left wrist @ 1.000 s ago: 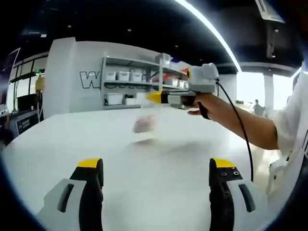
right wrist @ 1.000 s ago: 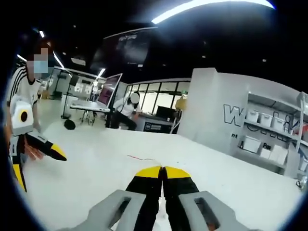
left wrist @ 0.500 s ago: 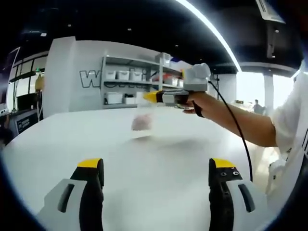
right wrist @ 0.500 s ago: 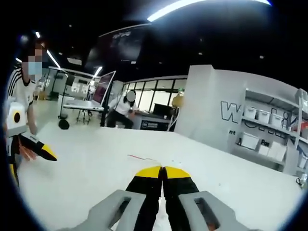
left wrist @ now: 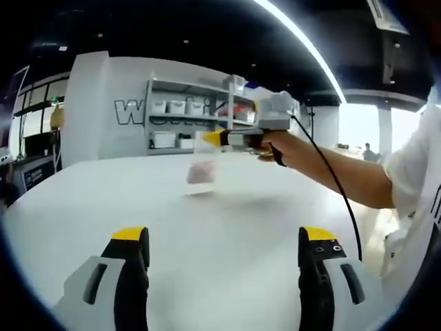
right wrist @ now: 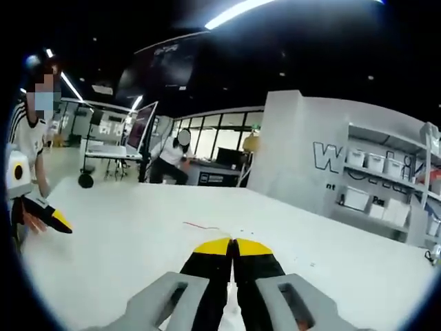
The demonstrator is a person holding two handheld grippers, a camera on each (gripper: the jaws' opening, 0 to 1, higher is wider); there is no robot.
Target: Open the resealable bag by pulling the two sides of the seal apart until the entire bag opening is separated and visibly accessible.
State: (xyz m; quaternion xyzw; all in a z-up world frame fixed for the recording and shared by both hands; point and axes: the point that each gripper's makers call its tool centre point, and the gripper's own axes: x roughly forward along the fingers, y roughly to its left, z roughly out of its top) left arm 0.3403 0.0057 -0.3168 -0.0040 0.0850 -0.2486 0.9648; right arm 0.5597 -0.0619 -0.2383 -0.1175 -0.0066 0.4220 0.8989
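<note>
Hanging above the bench (left wrist: 227,234) middle, the resealable bag (left wrist: 202,165) dangles from the right hand-held gripper (left wrist: 215,137), clamped on its top edge, while the left hand-held gripper (left wrist: 222,241) waits agape, farther back.

Bag (left wrist: 202,165) – clear glossy plastic film; table (left wrist: 227,241) – smooth matt white surface.

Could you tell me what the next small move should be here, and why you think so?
Probably bring the left gripper forward to the free side of the seal. The right gripper is shut on the top edge of the bag, holding it up over the white table, while the left one's jaws stand wide open with nothing between them, well short of the bag.
</note>
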